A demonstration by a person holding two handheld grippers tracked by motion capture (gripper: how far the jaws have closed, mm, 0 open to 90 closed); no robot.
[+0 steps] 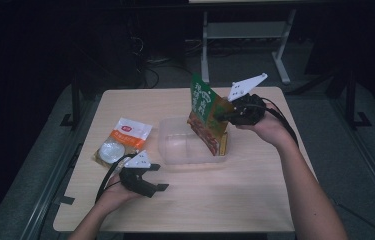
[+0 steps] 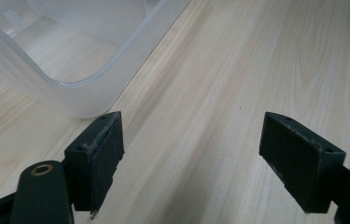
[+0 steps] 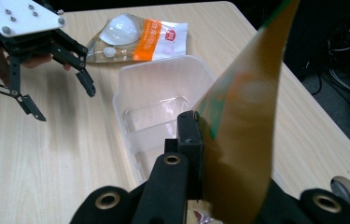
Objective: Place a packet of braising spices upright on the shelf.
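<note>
The green and brown snack packet [image 1: 206, 116] is standing upright, its lower edge dipping into the right end of the clear plastic tub [image 1: 175, 145] at the middle of the table, printed face with green top and reddish-brown bottom showing in the high view. The right gripper [image 1: 223, 116] is pinching it from the right, jaws closed tight on the packet's edge, as the right gripper view is showing close up. Left of the tub an orange and white pouch [image 1: 123, 140] is lying flat on the pale wooden table [image 1: 225, 200]. Around it the room is sitting dark, with a white table frame [image 1: 245, 35] behind. The left gripper [image 1: 156, 176] is hovering near the tub's front-left corner, jaws spread wide and gripping nothing.
</note>
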